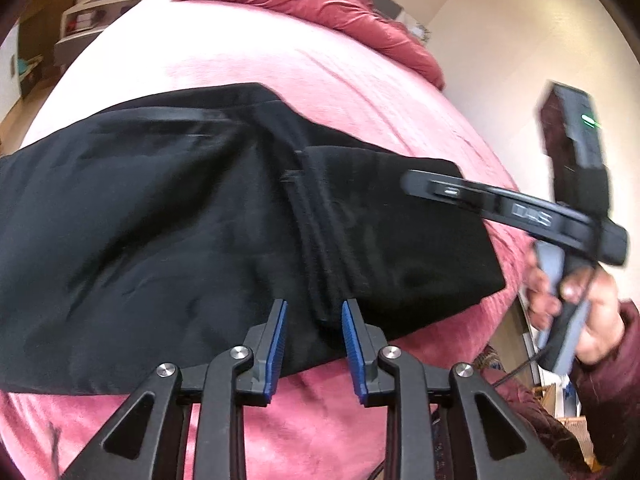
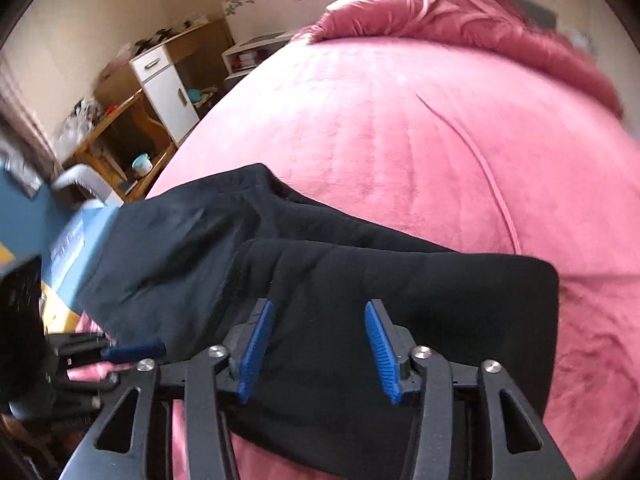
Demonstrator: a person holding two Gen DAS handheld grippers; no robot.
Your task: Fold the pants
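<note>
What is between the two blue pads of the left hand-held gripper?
In the left wrist view, a folded ridge of the black pants lies between the pads of the left hand-held gripper. The pads stand apart from it.

Black pants (image 1: 180, 216) lie partly folded across the pink bedspread (image 1: 320, 80).

1. Your pants (image 1: 160, 216) are plain black, with no pattern.
2. The bed (image 2: 400, 140) wears a plain pink plush cover.
3. The bunched blanket (image 1: 320, 4) at its far end is darker rose-red.
4. Both tools, left (image 1: 314, 316) and right (image 2: 320, 320), have black frames with blue ribbed pads (image 2: 256, 344).
5. Your sleeve (image 1: 612, 360) is maroon.
</note>
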